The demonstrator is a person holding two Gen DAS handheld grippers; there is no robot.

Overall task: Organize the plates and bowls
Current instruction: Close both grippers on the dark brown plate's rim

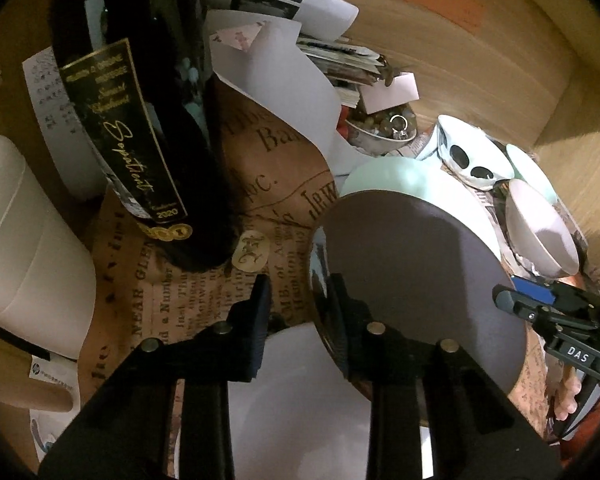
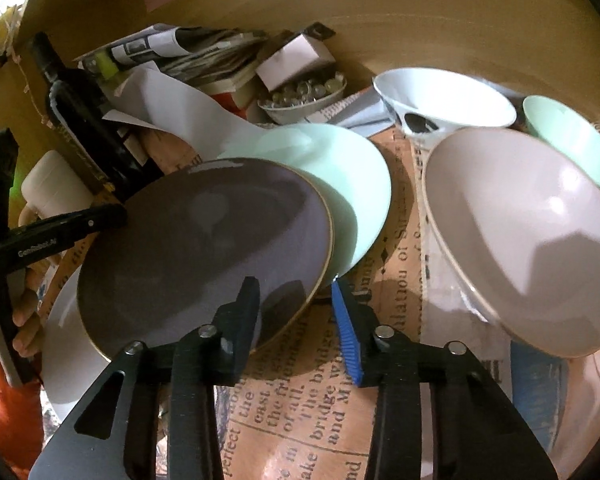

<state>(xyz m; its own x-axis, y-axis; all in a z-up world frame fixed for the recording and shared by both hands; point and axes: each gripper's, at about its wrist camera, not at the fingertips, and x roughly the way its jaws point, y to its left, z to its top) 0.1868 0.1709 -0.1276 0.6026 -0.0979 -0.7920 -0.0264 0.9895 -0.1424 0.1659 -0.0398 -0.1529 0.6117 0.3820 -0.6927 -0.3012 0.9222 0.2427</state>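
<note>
Wooden walls (image 2: 420, 20) close in a shelf lined with old-newsprint paper (image 2: 300, 400), where the dishes sit among clutter.

The right gripper (image 2: 294, 284) straddles the near rim of the grey plate (image 2: 204, 240). Its plain finger lies over the plate's face and its blue-padded finger sits just outside the rim. The jaws are narrow, but I cannot tell whether the pads actually bite. The left gripper (image 1: 298, 284) straddles the opposite rim. One finger is over the face, while the other stands off the edge with a strip of paper showing between, so its jaws are apart and not yet clamped.

The grey plate lies tilted. Its far edge rests on a mint plate (image 2: 340, 168) and its left side overlaps a white plate (image 2: 60, 320). Right of the grey plate, across a strip of bare paper, a beige bowl (image 2: 520, 240) leans on its side. Beyond that stand a spotted bowl (image 2: 440, 96) and a mint bowl (image 2: 572, 140). Behind the grey plate is a small dish of beads (image 2: 300, 96) and loose papers (image 2: 172, 108). A dark bottle (image 1: 140, 100) stands to its left.

The step in hand looks like a two-handed pick-up of the grey plate, probably to stack it squarely on another plate. Next, both sets of jaws need to pinch the rim firmly, and then the two hands should lift together and level. An uneven pull could slide the plate off the mint one or knock the bottle.
</note>
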